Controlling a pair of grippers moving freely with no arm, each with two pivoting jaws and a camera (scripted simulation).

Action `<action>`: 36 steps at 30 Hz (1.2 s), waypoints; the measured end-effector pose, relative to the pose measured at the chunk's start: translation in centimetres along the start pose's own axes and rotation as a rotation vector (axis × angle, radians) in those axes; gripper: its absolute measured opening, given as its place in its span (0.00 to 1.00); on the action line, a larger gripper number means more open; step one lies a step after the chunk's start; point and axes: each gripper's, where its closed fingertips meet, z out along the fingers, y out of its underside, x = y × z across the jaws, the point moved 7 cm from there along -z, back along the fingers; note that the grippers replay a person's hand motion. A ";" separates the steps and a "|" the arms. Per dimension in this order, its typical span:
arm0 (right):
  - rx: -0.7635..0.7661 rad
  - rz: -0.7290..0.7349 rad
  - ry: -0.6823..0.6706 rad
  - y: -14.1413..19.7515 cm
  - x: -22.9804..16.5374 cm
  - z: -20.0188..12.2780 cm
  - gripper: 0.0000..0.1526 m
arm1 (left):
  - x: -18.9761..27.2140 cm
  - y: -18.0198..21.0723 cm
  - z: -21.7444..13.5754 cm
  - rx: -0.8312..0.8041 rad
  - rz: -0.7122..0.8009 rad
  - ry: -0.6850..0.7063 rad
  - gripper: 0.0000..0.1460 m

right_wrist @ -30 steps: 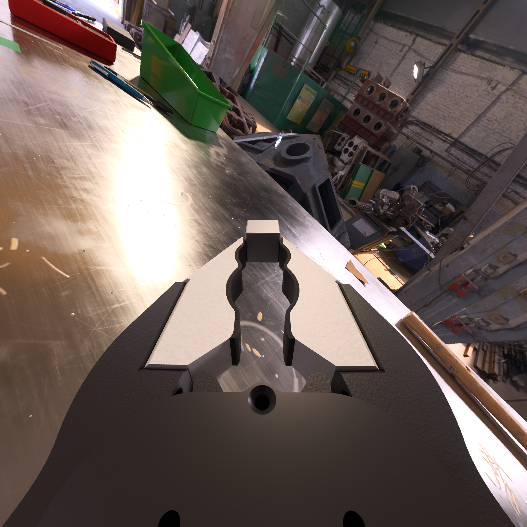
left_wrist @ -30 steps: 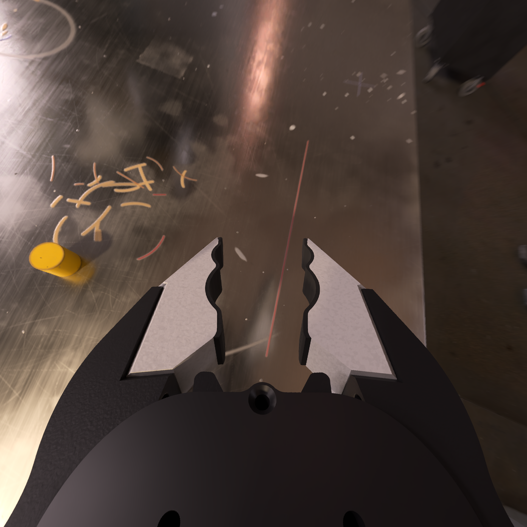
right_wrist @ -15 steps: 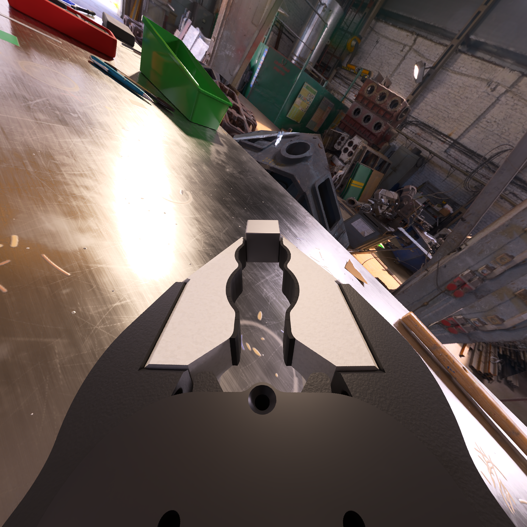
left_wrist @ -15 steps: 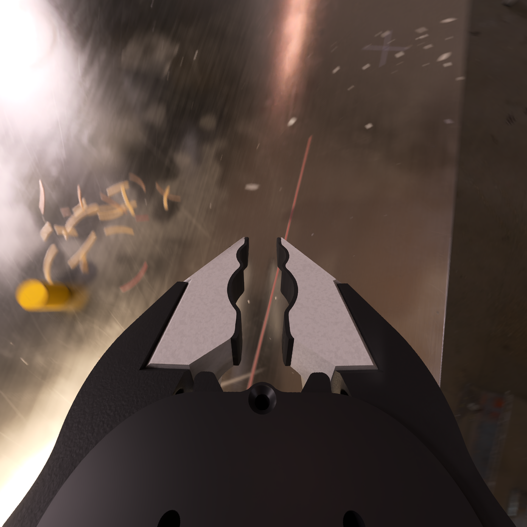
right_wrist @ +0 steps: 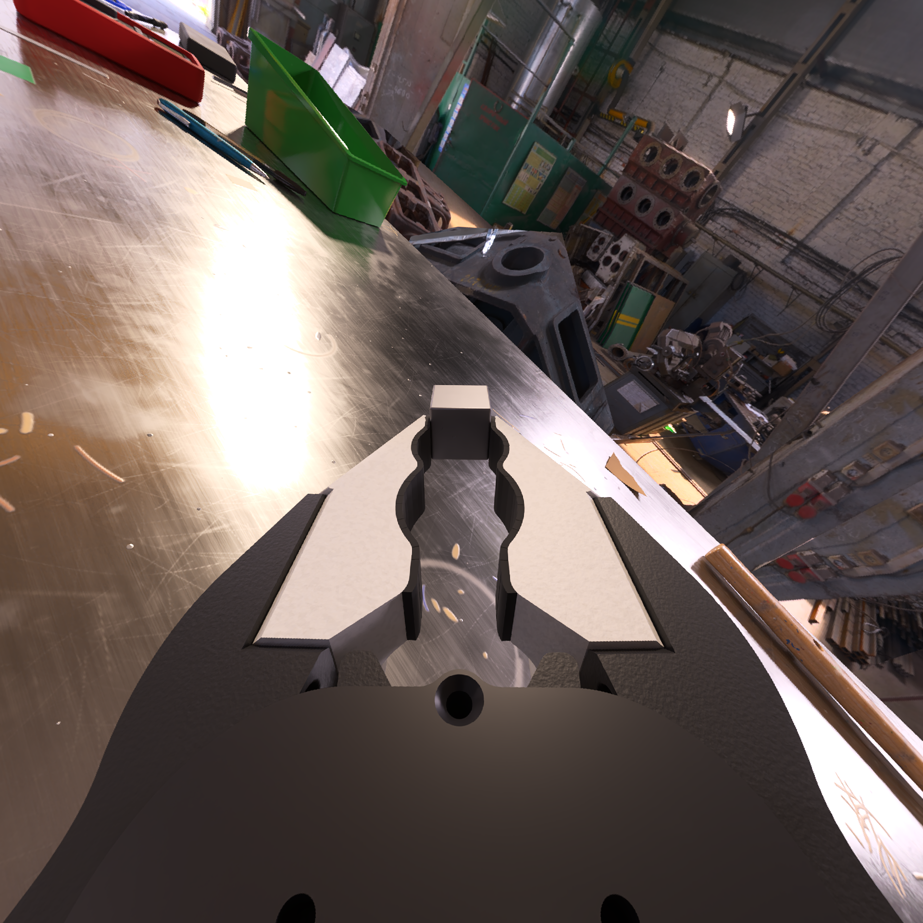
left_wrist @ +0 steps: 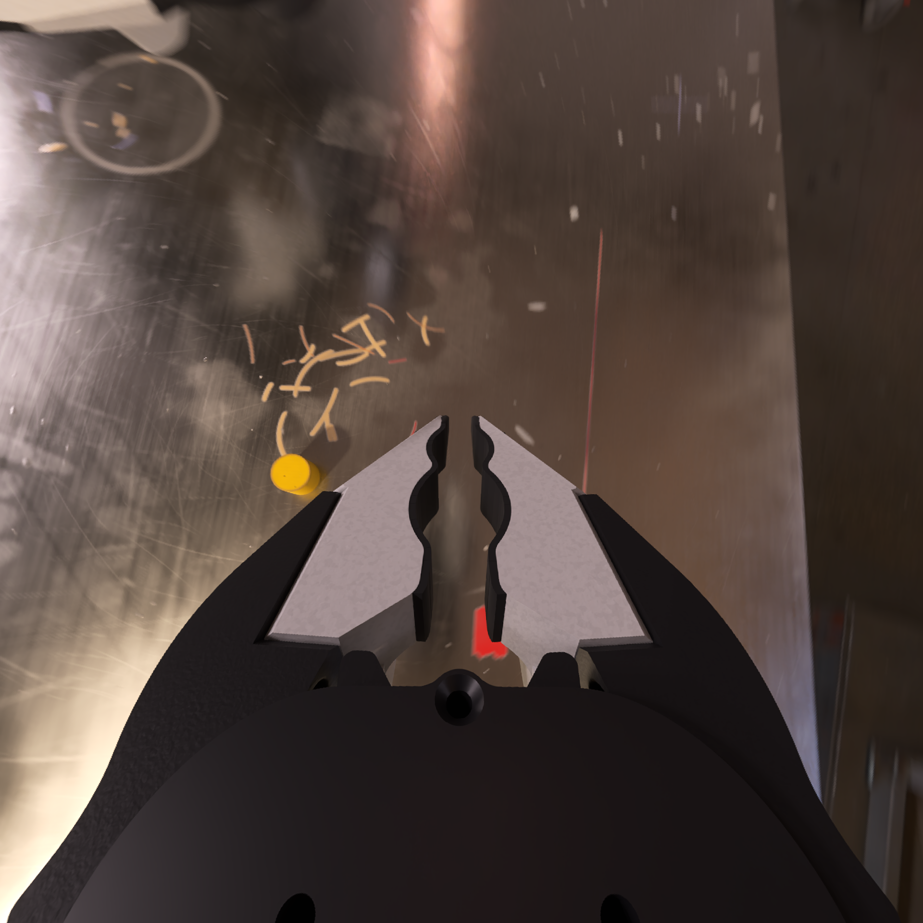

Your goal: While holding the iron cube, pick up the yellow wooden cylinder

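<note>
The yellow wooden cylinder (left_wrist: 294,474) lies on its side on the scratched metal table (left_wrist: 150,549), its round end towards the left wrist camera. My left gripper (left_wrist: 459,424) hovers above the table just right of the cylinder, apart from it. Its jaws are nearly together with a narrow gap and hold nothing. My right gripper (right_wrist: 459,429) is shut on the grey iron cube (right_wrist: 459,424), which sits between its fingertips above the table near the right edge. A pale part of the other gripper (left_wrist: 100,20) shows at the top left of the left wrist view.
Pale wood shavings (left_wrist: 339,369) lie just beyond the cylinder, with a thin red line (left_wrist: 594,359) to the right. The table's edge (left_wrist: 789,449) runs down the right. A green bin (right_wrist: 319,145), a red tray (right_wrist: 115,50) and a blue pen (right_wrist: 210,135) stand at the far end. A wooden stick (right_wrist: 799,649) lies along the edge.
My left gripper's jaws have gone from wide apart to nearly together. It has shifted, so the cylinder now sits close beside its left finger. The right gripper still holds the cube.
</note>
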 end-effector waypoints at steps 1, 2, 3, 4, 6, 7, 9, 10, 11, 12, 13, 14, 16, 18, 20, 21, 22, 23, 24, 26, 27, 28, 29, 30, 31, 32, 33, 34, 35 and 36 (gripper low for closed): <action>0.000 0.000 -0.001 0.0 0.0 0.0 0.14 | 0.4 0.2 -0.3 0.075 -0.060 -0.031 0.08; 0.000 0.000 -0.002 0.0 0.0 0.1 0.14 | 1.0 0.5 -0.4 0.131 -0.113 -0.072 0.10; 0.000 -0.002 -0.003 0.0 0.0 0.1 0.14 | 1.8 0.7 -0.3 0.166 -0.166 -0.101 0.12; -0.001 -0.002 -0.004 0.0 0.0 0.1 0.14 | 2.8 1.0 -0.1 0.193 -0.223 -0.118 0.14; -0.002 -0.003 -0.003 0.0 -0.1 0.1 0.14 | 4.8 1.4 0.8 0.248 -0.344 -0.165 0.18; -0.002 -0.002 -0.003 0.0 -0.1 0.1 0.14 | 5.9 1.6 1.5 0.276 -0.416 -0.192 0.20; -0.001 0.000 -0.004 0.0 0.0 0.1 0.14 | 8.2 1.9 3.0 0.320 -0.560 -0.245 0.24; -0.001 0.001 -0.004 0.0 0.0 0.1 0.14 | 9.4 2.0 3.8 0.329 -0.619 -0.287 0.27; -0.001 0.001 -0.004 0.0 0.0 0.1 0.14 | 10.4 2.2 4.6 0.324 -0.653 -0.332 0.29; -0.001 0.000 -0.004 0.0 0.0 0.1 0.14 | 11.3 2.3 5.2 0.318 -0.668 -0.376 0.33; -0.002 0.000 -0.004 0.0 -0.1 0.2 0.14 | 11.8 2.3 5.8 0.320 -0.672 -0.421 0.35; -0.002 -0.002 -0.005 0.0 -0.1 0.2 0.14 | 12.1 2.1 6.3 0.334 -0.668 -0.452 0.38; -0.003 -0.005 -0.006 0.0 -0.1 0.2 0.14 | 11.9 1.7 6.9 0.358 -0.685 -0.456 0.41; -0.005 -0.007 -0.004 0.0 -0.1 0.2 0.14 | 11.1 1.7 7.4 0.354 -0.733 -0.464 0.42; -0.007 -0.006 -0.003 0.0 -0.1 0.1 0.14 | 10.1 2.0 7.8 0.347 -0.788 -0.463 0.42; -0.007 -0.006 -0.003 0.0 -0.1 0.1 0.14 | 9.6 2.1 8.0 0.350 -0.816 -0.450 0.42; -0.007 -0.006 -0.004 0.0 -0.1 0.1 0.14 | 9.2 2.2 8.3 0.353 -0.838 -0.437 0.42; -0.006 -0.006 -0.005 0.0 -0.2 0.1 0.14 | 8.9 2.2 8.6 0.351 -0.847 -0.426 0.40; -0.006 -0.006 -0.007 0.0 -0.2 0.1 0.14 | 8.6 2.1 8.8 0.342 -0.845 -0.418 0.36; -0.009 -0.011 -0.007 0.0 -0.2 0.1 0.14 | 8.1 1.7 9.1 0.310 -0.829 -0.373 0.26; -0.010 -0.013 -0.005 0.0 -0.2 0.1 0.14 | 7.9 1.4 9.1 0.292 -0.818 -0.328 0.23; -0.010 -0.013 -0.005 0.0 -0.2 0.0 0.14 | 7.5 1.1 8.7 0.289 -0.801 -0.284 0.21; -0.010 -0.012 -0.005 0.0 -0.2 0.0 0.14 | 7.2 0.7 8.0 0.314 -0.771 -0.245 0.19; -0.009 -0.010 -0.005 0.0 -0.2 0.0 0.14 | 6.7 0.2 7.0 0.360 -0.731 -0.202 0.17; -0.007 -0.007 -0.006 0.0 -0.2 0.0 0.14 | 6.2 -0.2 5.7 0.388 -0.680 -0.152 0.14; -0.006 -0.006 -0.007 0.0 -0.2 0.1 0.14 | 5.4 -0.5 4.3 0.368 -0.626 -0.112 0.12; -0.006 -0.006 -0.009 0.0 -0.2 0.1 0.14 | 4.3 -0.8 2.8 0.312 -0.577 -0.099 0.10; -0.006 -0.007 -0.009 0.0 -0.2 0.1 0.14 | 3.2 -1.0 1.4 0.250 -0.530 -0.095 0.08; -0.006 -0.009 -0.010 0.0 -0.2 0.1 0.14 | 2.3 -1.2 0.3 0.184 -0.473 -0.053 0.08; -0.007 -0.011 -0.011 -0.1 -0.3 0.1 0.14 | 1.2 -1.2 -0.6 0.108 -0.406 0.009 0.08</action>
